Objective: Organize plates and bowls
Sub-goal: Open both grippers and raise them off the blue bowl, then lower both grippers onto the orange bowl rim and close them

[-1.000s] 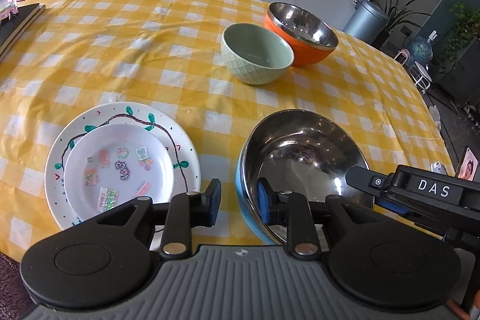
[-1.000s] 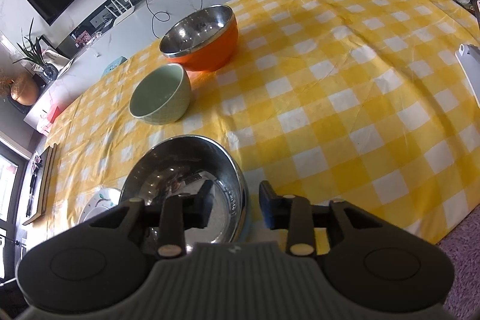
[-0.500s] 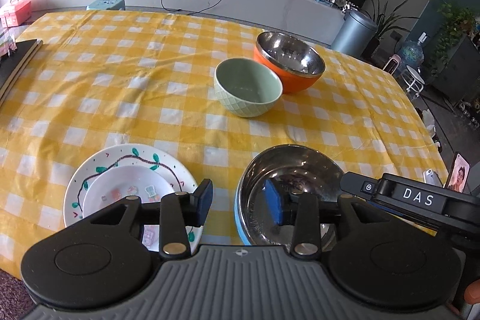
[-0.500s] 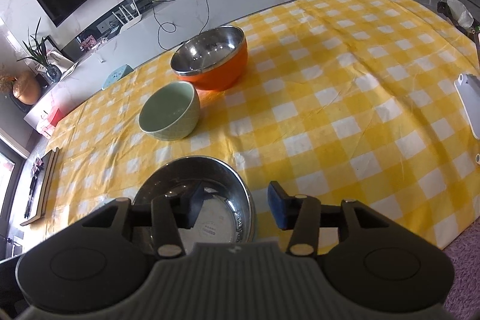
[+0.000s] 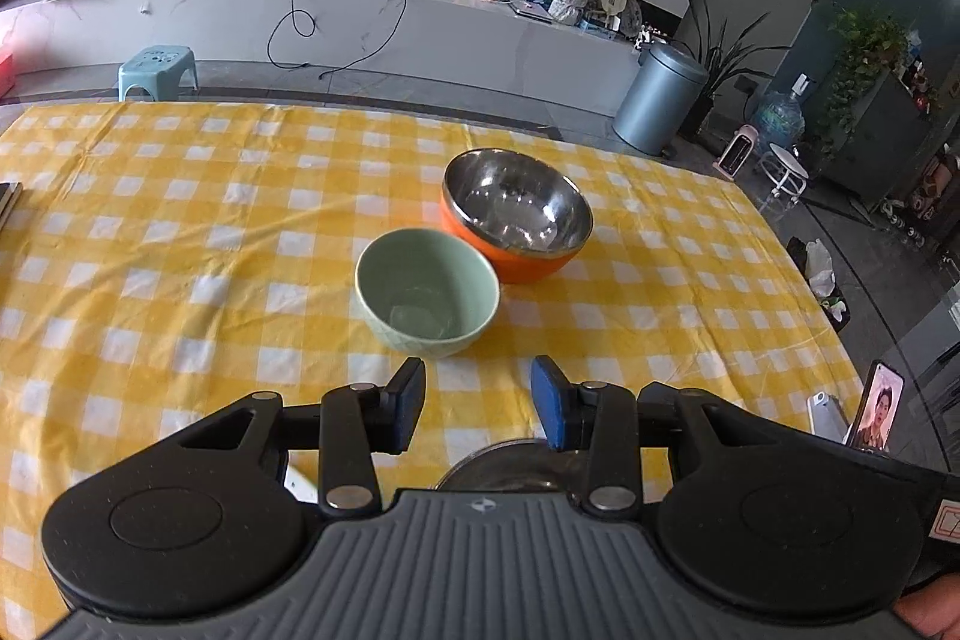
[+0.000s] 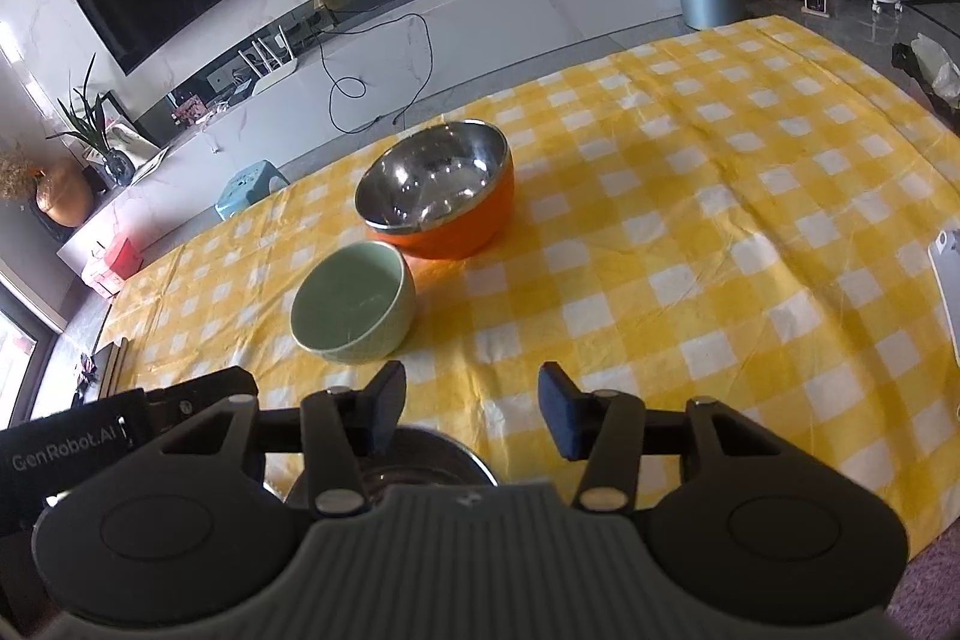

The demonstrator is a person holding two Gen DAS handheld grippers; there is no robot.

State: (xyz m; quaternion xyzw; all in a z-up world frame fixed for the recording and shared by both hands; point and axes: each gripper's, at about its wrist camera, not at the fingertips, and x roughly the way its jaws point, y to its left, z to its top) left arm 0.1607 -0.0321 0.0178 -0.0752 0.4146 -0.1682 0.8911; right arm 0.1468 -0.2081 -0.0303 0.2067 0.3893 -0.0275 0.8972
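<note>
A pale green bowl (image 5: 427,292) stands mid-table, touching or nearly touching an orange bowl with a steel inside (image 5: 516,214). My left gripper (image 5: 480,400) hangs open above the cloth in front of the green bowl, with nothing between its blue pads. Just below it shows the rim of a steel bowl (image 5: 504,463) and a sliver of white plate (image 5: 300,484). In the right wrist view my right gripper (image 6: 471,400) is open and empty too, short of the green bowl (image 6: 354,304) and orange bowl (image 6: 438,196), with the steel bowl (image 6: 420,460) under its fingers.
The yellow checked tablecloth (image 5: 180,232) covers the table. A phone (image 5: 879,412) stands at its right edge, and a white device (image 6: 948,286) lies at the right side. The left gripper's body (image 6: 90,436) shows beside the right one. A bin and stools stand beyond the table.
Both grippers had the steel bowl's rim between their fingers; their jaws have widened and both have lifted and drawn back. The steel bowl and the stacked plates have slipped almost out of view.
</note>
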